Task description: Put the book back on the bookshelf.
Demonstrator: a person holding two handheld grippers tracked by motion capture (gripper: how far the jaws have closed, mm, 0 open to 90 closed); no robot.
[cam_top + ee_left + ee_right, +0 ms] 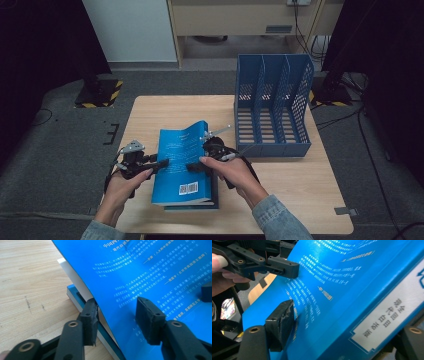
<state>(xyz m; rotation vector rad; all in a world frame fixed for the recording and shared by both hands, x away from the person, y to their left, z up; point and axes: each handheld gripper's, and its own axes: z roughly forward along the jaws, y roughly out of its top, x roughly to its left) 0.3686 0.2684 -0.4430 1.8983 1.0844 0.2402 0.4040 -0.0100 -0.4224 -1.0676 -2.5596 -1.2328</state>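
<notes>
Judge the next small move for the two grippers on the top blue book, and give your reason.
Probably lift the top blue book clear. The left gripper straddles its page edge, the right gripper its spine, and it already tilts off the lower book. The blue file rack stands empty.

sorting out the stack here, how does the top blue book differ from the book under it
The top blue book is lifted and tilted, with its far end raised; the lower book lies flat on the table.
The top book sits between the jaws of the left gripper and the right gripper; the lower book is touched by neither, as far as can be seen.
The top book's printed back cover faces up; the lower book shows mainly its edges.
Both have blue covers.
</notes>
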